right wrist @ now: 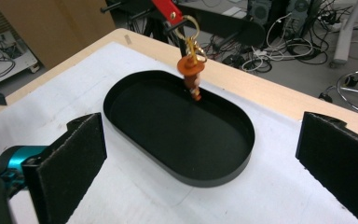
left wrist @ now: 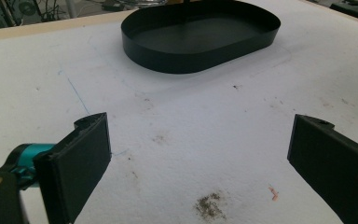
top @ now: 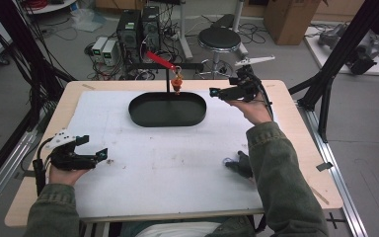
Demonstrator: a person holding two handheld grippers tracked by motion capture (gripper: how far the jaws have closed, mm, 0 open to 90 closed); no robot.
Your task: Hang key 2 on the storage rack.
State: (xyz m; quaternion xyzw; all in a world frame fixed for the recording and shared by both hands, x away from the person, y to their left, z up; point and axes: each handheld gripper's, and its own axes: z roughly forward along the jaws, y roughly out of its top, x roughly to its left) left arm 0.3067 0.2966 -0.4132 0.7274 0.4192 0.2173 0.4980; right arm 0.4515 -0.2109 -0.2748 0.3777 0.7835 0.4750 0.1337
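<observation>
With the right tongs (top: 216, 93) spread wide beside the black oval tray (top: 168, 109), a clean grab likely means centring the orange charm (right wrist: 192, 74) hanging from the red hook (right wrist: 168, 10) between them, left tongs (top: 93, 148) also spread, idle above the tabletop (top: 177, 168).

Obstacles: black oval tray (top: 168, 109), raised wall, at table's far centre; orange charm (right wrist: 192, 77) hanging from a red-armed stand (top: 167, 69) above tray's far rim. Free room: bare white mat (top: 168, 163) nearer the person.
</observation>
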